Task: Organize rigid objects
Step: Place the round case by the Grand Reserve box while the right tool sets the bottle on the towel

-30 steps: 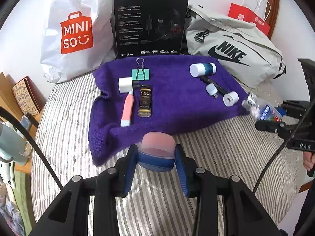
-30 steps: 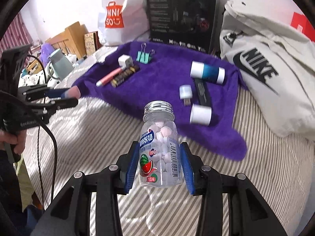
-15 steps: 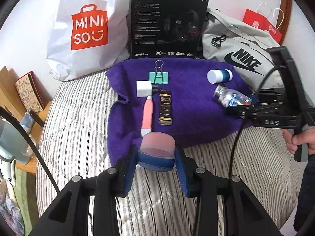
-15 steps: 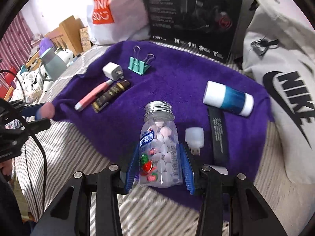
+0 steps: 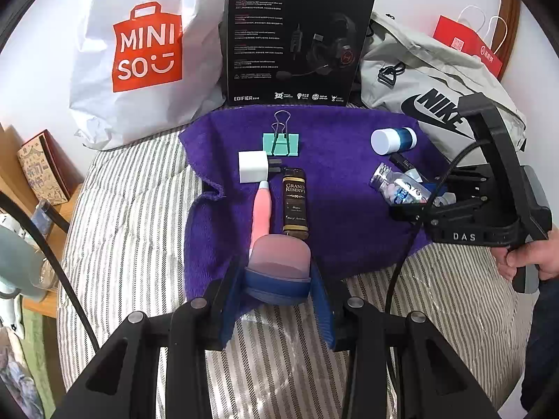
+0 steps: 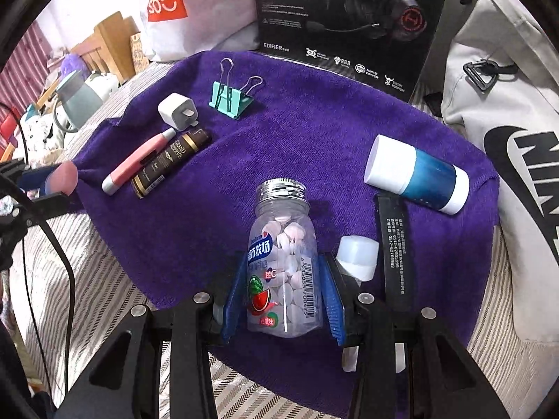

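- Purple towel (image 6: 314,132) spread on striped bed (image 5: 132,216); it's the landmark for everything below.
- Right tool (image 6: 284,293): blue pads clamped on both sides of clear candy bottle (image 6: 283,262), silver cap pointing toward towel centre, bottle over towel's near-right part.
- Left tool (image 5: 277,279): closed on pink-topped blue container (image 5: 279,262), at towel's near edge.
- On towel, left half: teal binder clip (image 5: 281,141), white charger plug (image 5: 253,167), pink pen (image 5: 262,209), dark Grand Reserve bottle (image 5: 295,206) side by side.
- On towel, right half: white-and-blue cylinder (image 6: 415,174) lying down, black strip (image 6: 393,241), small white cap (image 6: 358,256) just beside right tool.
- Behind towel: black headset box (image 5: 297,35).
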Action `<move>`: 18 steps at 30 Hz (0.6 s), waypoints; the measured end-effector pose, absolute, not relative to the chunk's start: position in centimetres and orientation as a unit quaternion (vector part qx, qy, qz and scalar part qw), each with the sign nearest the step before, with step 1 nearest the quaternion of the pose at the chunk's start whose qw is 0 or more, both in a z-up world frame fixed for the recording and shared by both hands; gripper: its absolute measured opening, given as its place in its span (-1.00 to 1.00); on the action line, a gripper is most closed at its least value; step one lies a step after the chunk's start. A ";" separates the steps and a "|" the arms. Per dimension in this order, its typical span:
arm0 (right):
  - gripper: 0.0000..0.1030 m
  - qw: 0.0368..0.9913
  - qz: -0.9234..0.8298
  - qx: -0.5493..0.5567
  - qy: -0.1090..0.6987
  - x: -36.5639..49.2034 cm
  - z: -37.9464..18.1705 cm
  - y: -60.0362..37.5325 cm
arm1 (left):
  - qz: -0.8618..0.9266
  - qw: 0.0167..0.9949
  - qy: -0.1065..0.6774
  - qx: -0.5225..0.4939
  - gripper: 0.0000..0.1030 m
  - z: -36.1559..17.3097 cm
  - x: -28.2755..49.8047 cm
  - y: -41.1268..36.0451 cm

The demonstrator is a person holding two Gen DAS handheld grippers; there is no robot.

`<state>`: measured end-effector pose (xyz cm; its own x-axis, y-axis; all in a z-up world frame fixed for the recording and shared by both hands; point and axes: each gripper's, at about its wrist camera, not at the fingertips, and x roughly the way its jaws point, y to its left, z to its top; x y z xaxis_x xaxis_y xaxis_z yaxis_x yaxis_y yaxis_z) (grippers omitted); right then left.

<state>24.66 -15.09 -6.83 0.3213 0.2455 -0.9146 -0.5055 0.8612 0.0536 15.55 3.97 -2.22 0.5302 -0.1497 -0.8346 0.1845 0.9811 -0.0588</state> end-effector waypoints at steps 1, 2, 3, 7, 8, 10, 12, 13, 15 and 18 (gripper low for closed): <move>-0.19 0.803 0.234 -0.123 0.534 24.6 -6.8 -15.1 | -0.096 0.874 0.475 0.018 -0.30 -2.2 15.6 4.0; -0.18 0.803 0.235 -0.124 0.534 24.6 -6.8 -15.1 | -0.098 0.874 0.475 0.018 -0.30 -2.3 15.8 4.0; -0.16 0.802 0.237 -0.124 0.534 24.6 -6.8 -15.1 | -0.099 0.874 0.475 0.016 -0.30 -2.3 16.0 4.0; 0.07 0.797 0.241 -0.105 0.543 24.5 -6.7 -15.7 | -0.105 0.872 0.478 0.014 -0.30 -2.5 16.9 3.8; 0.07 0.799 0.235 -0.103 0.544 24.3 -6.6 -16.0 | -0.107 0.871 0.479 0.014 -0.30 -2.6 17.1 3.7; 0.07 0.801 0.233 -0.100 0.542 24.0 -6.2 -16.5 | -0.111 0.870 0.481 0.016 -0.30 -2.7 17.6 3.4; 0.08 0.804 0.231 -0.089 0.540 23.6 -5.7 -17.1 | -0.114 0.869 0.481 0.019 -0.30 -2.7 18.3 3.0; 0.08 0.806 0.231 -0.085 0.539 23.4 -5.4 -17.3 | -0.117 0.868 0.481 0.021 -0.30 -2.8 18.7 2.8; 0.09 0.812 0.229 -0.080 0.531 22.9 -4.6 -17.8 | -0.119 0.867 0.482 0.028 -0.30 -2.9 19.5 2.2; 0.11 0.820 0.226 -0.072 0.521 22.0 -3.4 -18.5 | -0.129 0.866 0.482 0.039 -0.30 -2.9 20.9 0.9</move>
<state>22.03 -18.52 -3.43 0.3551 0.2952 -0.8870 -0.4452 0.8877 0.1172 20.89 0.92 -2.92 0.5023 -0.1863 -0.8444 0.2614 0.9635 -0.0571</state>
